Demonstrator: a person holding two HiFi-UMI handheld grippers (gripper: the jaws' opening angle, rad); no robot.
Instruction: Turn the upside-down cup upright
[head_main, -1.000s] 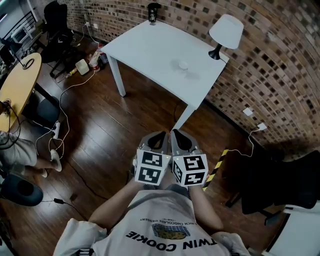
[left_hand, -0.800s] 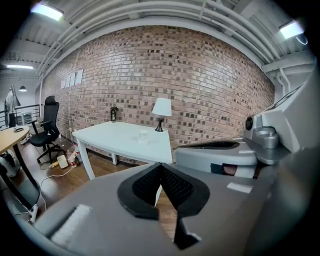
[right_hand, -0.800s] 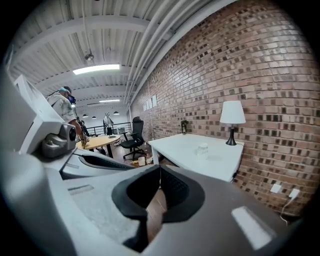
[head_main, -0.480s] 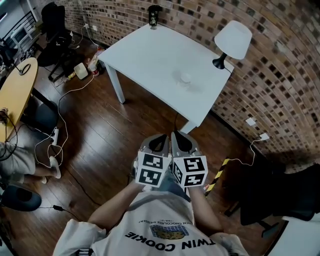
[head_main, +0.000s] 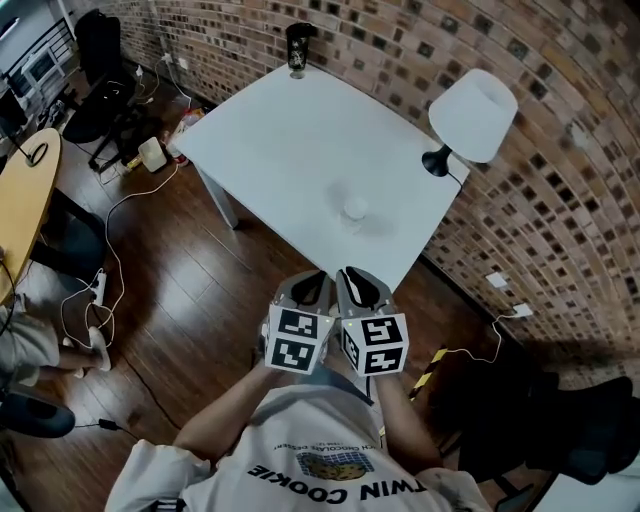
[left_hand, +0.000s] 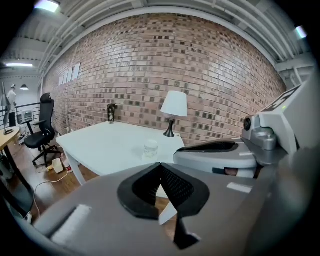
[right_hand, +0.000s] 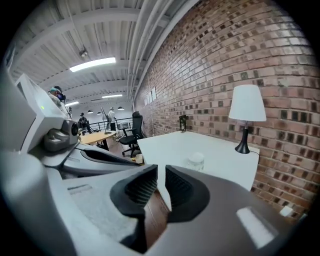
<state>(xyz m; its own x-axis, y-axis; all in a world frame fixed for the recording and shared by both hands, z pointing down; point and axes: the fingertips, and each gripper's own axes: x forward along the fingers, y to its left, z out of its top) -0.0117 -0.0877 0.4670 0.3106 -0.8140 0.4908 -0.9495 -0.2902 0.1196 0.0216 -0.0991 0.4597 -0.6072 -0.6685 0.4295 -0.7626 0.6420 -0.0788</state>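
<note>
A small clear cup (head_main: 354, 210) stands mouth-down on the white table (head_main: 290, 130), towards its near edge. It also shows in the left gripper view as cup (left_hand: 150, 148) and in the right gripper view as cup (right_hand: 195, 161). Both grippers are held side by side in front of the person's chest, short of the table and well apart from the cup. My left gripper (head_main: 308, 285) has its pads touching at the tips, with nothing held. My right gripper (head_main: 357, 282) has just been opening: a narrow slit shows between its pads (right_hand: 144, 186), with nothing in it.
A white-shaded lamp (head_main: 472, 115) stands at the table's right corner by the brick wall. A dark tumbler (head_main: 296, 48) sits at the far corner. Cables (head_main: 110, 250) trail over the wood floor at left, near a yellow round table (head_main: 25, 195) and office chairs (head_main: 95, 50).
The table and cup have come nearer and lower in the head view as the person walked up. Both grippers stayed side by side before the chest.
</note>
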